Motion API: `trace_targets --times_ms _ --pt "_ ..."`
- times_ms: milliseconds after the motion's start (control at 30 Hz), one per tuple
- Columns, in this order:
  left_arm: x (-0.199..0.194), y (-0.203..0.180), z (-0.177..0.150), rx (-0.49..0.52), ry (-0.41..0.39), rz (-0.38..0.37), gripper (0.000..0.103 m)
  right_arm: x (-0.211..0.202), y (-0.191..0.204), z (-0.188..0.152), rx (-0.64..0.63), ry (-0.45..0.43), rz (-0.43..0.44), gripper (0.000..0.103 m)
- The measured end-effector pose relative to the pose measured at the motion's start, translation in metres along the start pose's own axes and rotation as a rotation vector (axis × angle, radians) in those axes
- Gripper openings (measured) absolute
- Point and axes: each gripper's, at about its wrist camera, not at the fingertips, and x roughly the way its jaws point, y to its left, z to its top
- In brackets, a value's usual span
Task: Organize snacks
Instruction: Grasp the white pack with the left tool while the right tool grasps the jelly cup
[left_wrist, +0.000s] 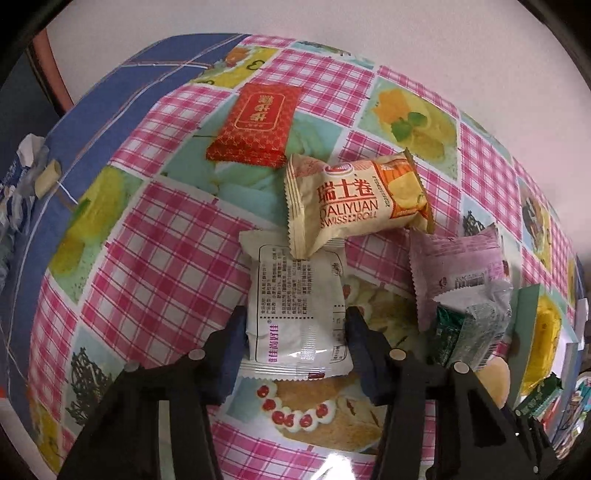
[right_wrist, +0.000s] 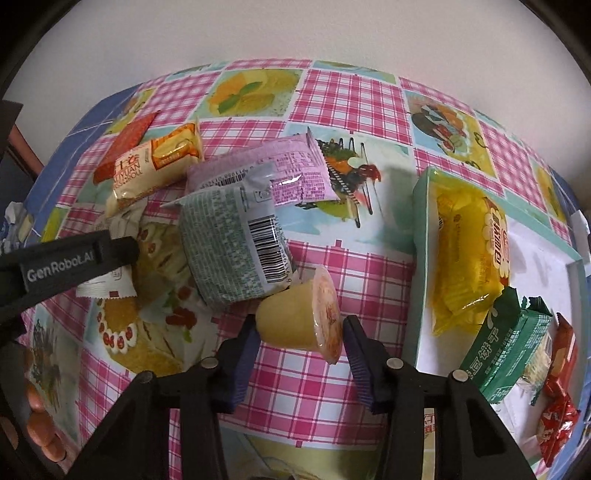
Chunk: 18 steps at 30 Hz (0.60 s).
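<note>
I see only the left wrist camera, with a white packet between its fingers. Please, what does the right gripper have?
Observer: The right gripper is shut on a yellow jelly cup, which lies on its side.
Operator: Is something close behind this cup?
Observer: Yes, a green-patterned packet with a barcode lies just behind it, touching or nearly touching.
Operator: And what is in the tray besides the yellow packet?
Observer: A green box leans on the near end of the yellow packet, and red-wrapped sweets lie beside the box.
</note>
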Motion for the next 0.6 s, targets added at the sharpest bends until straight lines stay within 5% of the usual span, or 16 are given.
trace_targets --times_ms 600 --pt "-0.044 0.004 -0.015 -0.003 -0.040 -0.028 0.054 -0.017 -0.004 0.001 0.027 -0.003 0.028 0.043"
